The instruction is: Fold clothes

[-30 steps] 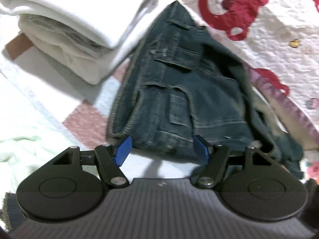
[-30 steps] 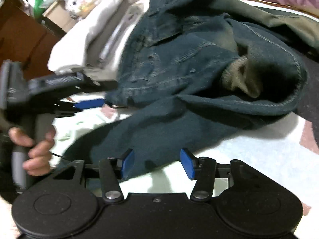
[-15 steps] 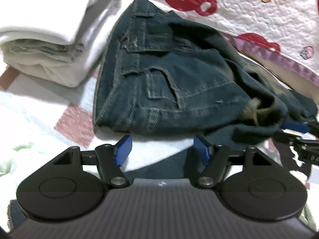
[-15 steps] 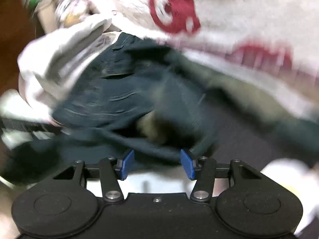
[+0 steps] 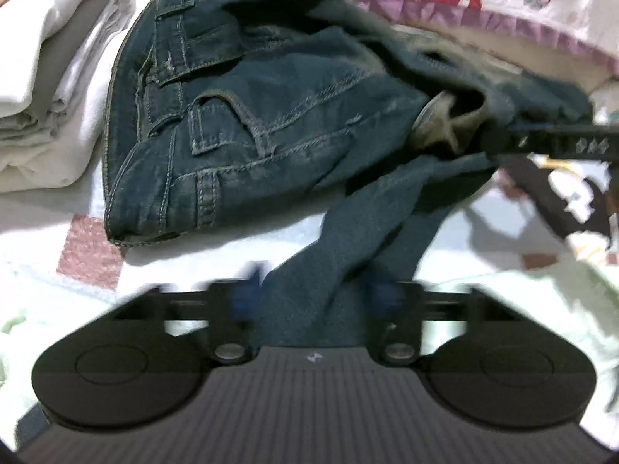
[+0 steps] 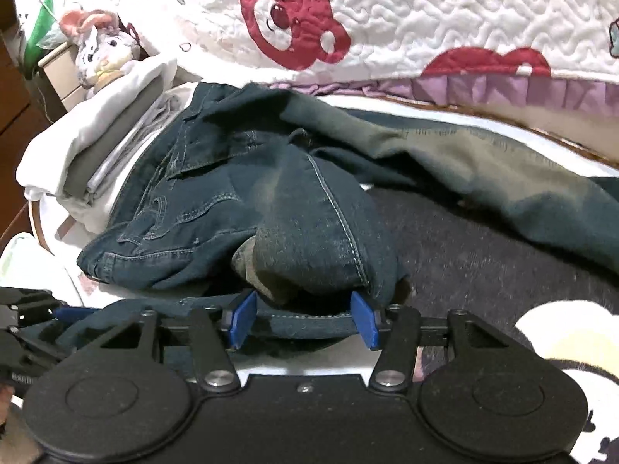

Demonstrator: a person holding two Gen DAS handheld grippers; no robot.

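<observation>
Dark blue jeans [image 5: 247,127] lie bunched on the bed, waistband toward the left. One leg [image 5: 348,239] trails down between the blue pads of my left gripper [image 5: 313,294], which is open and blurred. In the right wrist view the jeans [image 6: 240,208] fill the middle, with another leg [image 6: 483,170] stretching to the right. My right gripper [image 6: 303,321] is open, its pads [image 6: 243,319] on either side of a folded hem edge. It also shows in the left wrist view [image 5: 541,143] at the jeans' right side.
A stack of folded white clothes [image 5: 42,77] lies left of the jeans, also in the right wrist view [image 6: 96,147]. A quilt with red bears [image 6: 387,19] rises behind. A plush toy [image 6: 100,50] sits at the far left. A dark patterned fabric [image 6: 483,270] lies under the jeans.
Both grippers moved in on the jeans. A jeans leg now lies between the left pads. The right gripper has settled at the folded hem; both stay open.
</observation>
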